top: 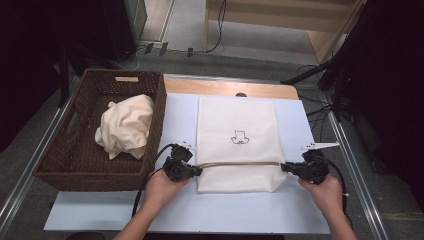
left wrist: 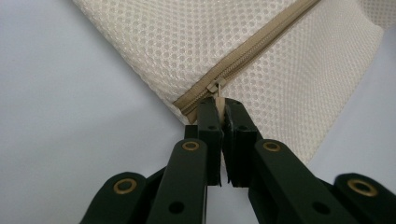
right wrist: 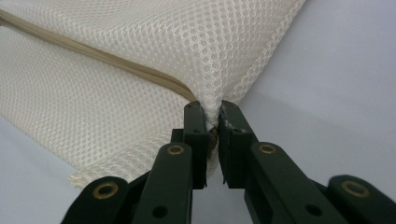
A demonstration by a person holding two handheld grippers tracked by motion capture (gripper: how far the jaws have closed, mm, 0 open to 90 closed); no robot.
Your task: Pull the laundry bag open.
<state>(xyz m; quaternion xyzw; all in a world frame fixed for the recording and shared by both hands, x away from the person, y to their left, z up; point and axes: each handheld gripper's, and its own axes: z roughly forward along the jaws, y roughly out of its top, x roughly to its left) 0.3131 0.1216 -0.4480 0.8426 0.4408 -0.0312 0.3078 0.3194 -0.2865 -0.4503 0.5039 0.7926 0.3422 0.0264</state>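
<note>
The left gripper (left wrist: 218,109) pinched the zip pull (left wrist: 215,87); the right gripper (right wrist: 212,114) clamped the bag's (top: 236,142) opposite corner. Soft, light mesh probably needed that counter-hold.

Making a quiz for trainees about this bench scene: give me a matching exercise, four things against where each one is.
Things:
1. cream cloth
2. mesh bag
3. left gripper
4. right gripper

Places:
A. shut on the bag's corner at the zipper's right end
B. inside the wicker basket
C. shut on the zipper pull
D. flat on the white sheet

Pairs: 1-B, 2-D, 3-C, 4-A
</note>
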